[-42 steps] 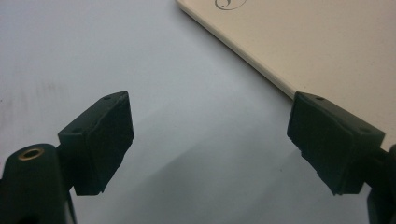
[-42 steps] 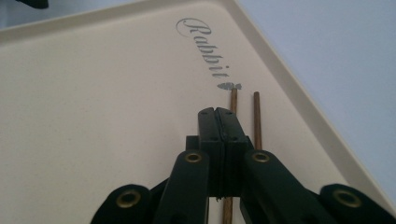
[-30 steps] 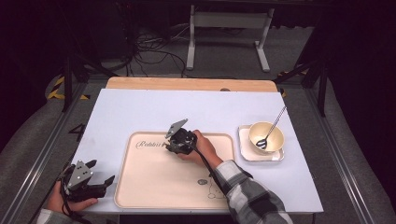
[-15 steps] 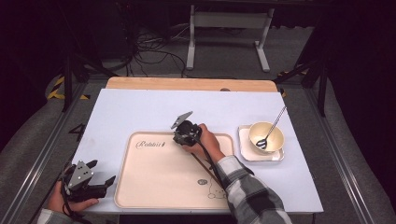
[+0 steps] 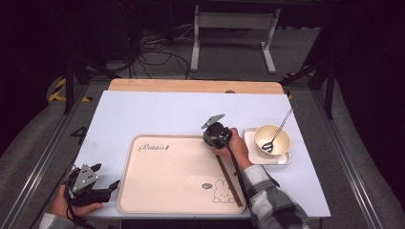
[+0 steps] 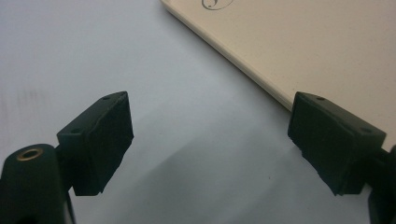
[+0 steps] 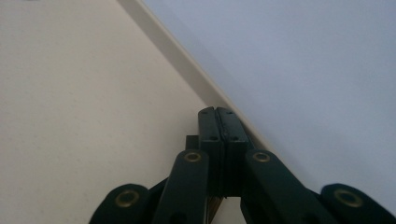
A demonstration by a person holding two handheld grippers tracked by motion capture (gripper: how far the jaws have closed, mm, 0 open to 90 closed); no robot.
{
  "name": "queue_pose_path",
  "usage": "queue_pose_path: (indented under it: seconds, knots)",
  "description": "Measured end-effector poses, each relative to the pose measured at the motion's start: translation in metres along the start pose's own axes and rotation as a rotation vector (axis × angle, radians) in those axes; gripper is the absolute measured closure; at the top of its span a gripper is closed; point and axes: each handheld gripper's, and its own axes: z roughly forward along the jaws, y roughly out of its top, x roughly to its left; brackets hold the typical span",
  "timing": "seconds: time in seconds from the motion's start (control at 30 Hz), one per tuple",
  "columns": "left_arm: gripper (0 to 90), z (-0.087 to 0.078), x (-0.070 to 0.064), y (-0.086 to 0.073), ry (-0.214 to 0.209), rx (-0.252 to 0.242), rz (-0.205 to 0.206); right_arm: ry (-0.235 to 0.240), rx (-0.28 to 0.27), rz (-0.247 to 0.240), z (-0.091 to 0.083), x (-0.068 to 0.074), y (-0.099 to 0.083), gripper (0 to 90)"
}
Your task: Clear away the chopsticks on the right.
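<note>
Pale desk (image 5: pixel 157 114): the right gripper (image 5: pixel 213 135) has moved rightward over the tray (image 5: pixel 167 176), fingers clamped on brown chopsticks (image 5: pixel 229 179). Chopsticks trail back from those fingers, along the tray's right edge. Left gripper (image 5: pixel 102 188) gapes empty.

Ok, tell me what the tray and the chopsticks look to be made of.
Tray: likely matte plastic or melamine; even cream surface, rounded raised rim, printed rabbit and lettering.
Chopsticks: probably wood or bamboo; thin dark-brown sticks with a dull finish, though too small to be sure.
</note>
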Motion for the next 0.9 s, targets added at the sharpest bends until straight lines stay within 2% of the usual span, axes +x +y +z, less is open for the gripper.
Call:
queue_pose_path:
  seconds: [0.23,0.27,0.43,0.57,0.7,0.9]
  knots:
    - [14.7,-0.001,-0.001,0.000,0.001,0.001,0.002,-0.048,0.021,0.053,-0.011,-0.011,-0.016,90.0]
    - [14.6,-0.001,-0.001,0.001,0.001,0.001,0.005,-0.067,0.031,0.060,-0.015,-0.013,-0.021,90.0]
    - [14.4,0.000,-0.001,0.000,-0.001,0.005,0.003,-0.071,0.021,0.097,-0.020,-0.020,-0.031,88.5]
    - [14.4,0.001,-0.001,0.000,-0.004,0.008,0.002,-0.072,0.010,0.107,-0.023,-0.023,-0.036,86.9]
    - [14.4,0.001,0.000,0.000,-0.001,0.008,-0.004,-0.049,-0.033,0.116,-0.026,-0.022,-0.040,85.2]
    - [14.4,0.000,0.001,0.000,0.000,0.004,-0.012,-0.054,-0.100,0.121,-0.038,-0.017,-0.042,80.1]
